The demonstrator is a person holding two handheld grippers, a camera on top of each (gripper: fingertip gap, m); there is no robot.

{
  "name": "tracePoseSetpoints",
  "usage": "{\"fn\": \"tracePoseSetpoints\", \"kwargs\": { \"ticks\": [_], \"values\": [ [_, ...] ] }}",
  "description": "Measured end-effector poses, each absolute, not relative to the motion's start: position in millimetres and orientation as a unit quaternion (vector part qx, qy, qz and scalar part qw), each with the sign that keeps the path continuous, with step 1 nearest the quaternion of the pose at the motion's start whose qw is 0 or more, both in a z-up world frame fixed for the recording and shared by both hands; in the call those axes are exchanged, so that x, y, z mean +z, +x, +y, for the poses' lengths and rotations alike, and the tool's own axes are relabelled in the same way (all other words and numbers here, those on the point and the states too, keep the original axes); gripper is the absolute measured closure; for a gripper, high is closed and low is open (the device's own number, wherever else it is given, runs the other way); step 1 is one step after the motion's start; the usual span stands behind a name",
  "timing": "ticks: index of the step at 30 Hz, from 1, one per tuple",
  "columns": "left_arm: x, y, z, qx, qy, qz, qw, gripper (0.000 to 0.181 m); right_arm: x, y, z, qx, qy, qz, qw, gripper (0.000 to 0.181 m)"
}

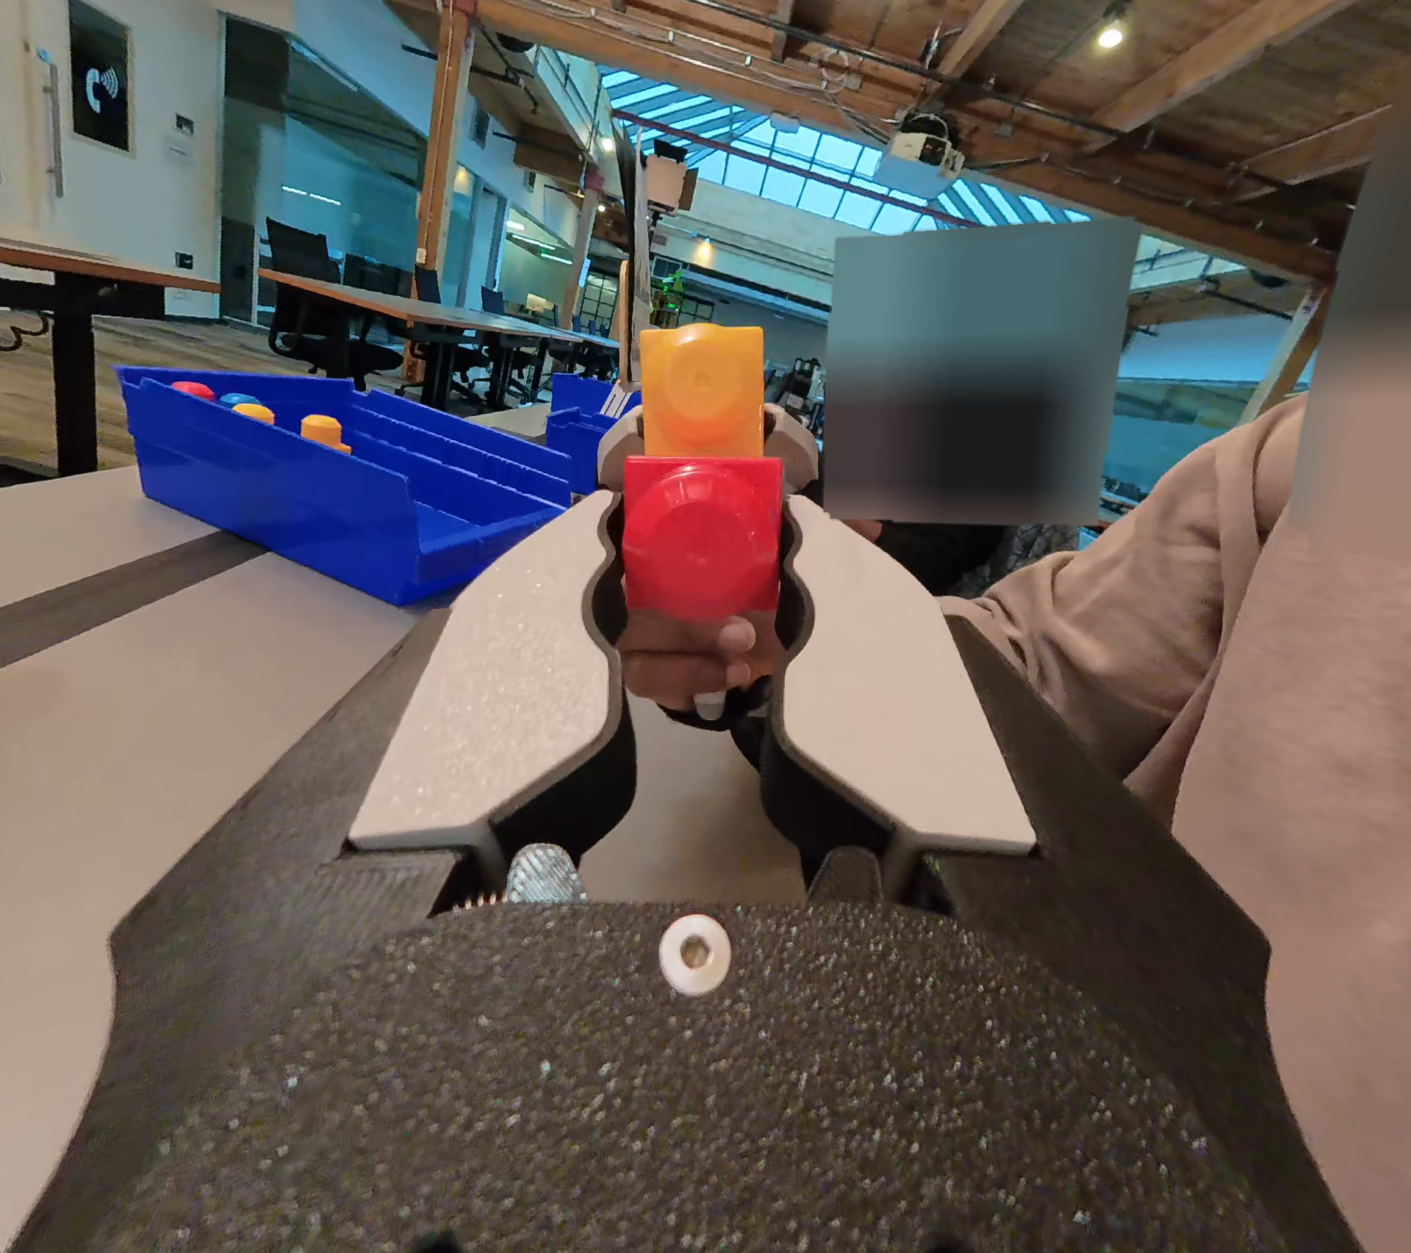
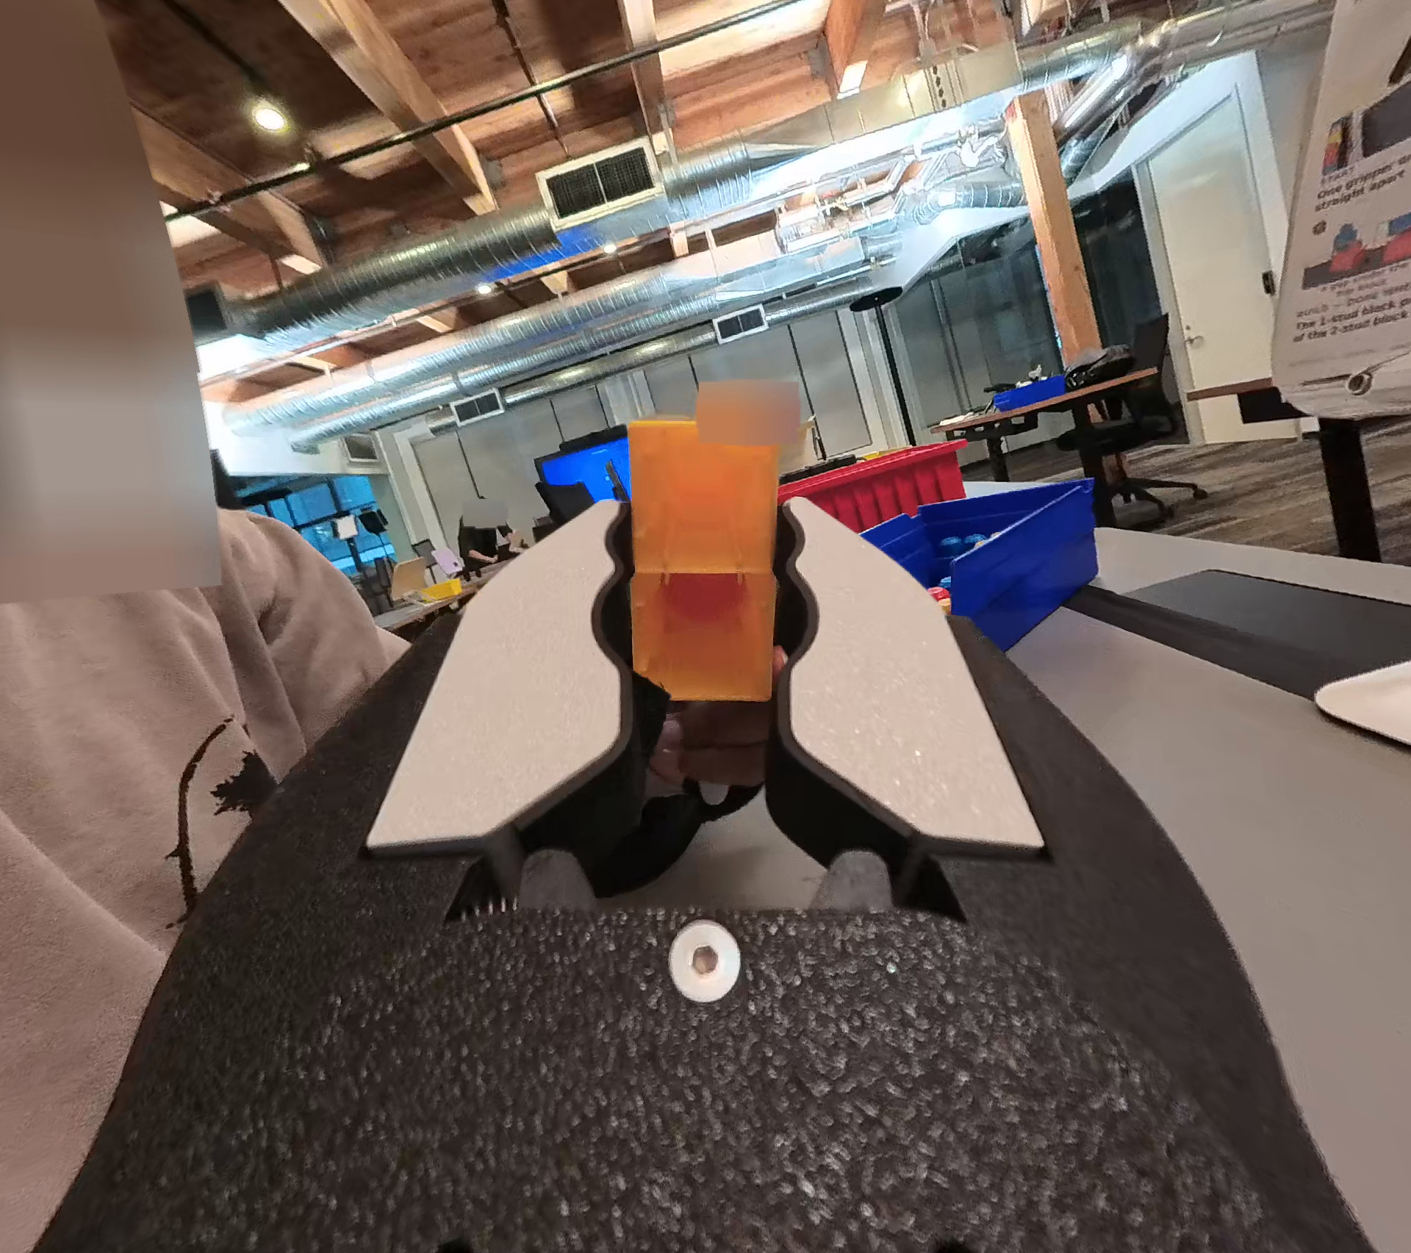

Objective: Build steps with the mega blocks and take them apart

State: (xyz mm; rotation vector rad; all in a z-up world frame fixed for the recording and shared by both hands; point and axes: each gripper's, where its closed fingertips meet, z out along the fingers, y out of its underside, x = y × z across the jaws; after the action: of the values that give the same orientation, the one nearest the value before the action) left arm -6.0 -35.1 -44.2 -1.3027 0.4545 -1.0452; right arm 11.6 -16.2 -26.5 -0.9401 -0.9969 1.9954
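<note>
Two wrist views, blocks held in mid-air above the counter [image 1: 191, 644]. Left tongs [image 1: 702, 537] are pinching the red block [image 1: 702, 541] by its side walls, stud facing the camera. Right tongs [image 2: 704, 575] are pinching the orange block [image 2: 702, 560], hollow underside showing, w/ red visible inside the lower cell, so the two are prob. mating or mated. Spare blocks are sitting in the blue bin [image 1: 321, 499], far left. Judged handling: light, stiff, slick plastic; flat side walls are giving the best grip, pull straight along stud axis.
</note>
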Motion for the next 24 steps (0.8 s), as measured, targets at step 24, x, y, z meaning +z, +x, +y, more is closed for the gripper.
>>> {"fn": "tracePoseSetpoints", "kwargs": {
  "ticks": [24],
  "values": [
    [-78.4,-13.5,-46.0,-0.333,-0.689,0.314,0.562,0.141,-109.2,-1.5,-35.1,0.509,-0.419,-0.667,0.346,0.143]
  ]
}}
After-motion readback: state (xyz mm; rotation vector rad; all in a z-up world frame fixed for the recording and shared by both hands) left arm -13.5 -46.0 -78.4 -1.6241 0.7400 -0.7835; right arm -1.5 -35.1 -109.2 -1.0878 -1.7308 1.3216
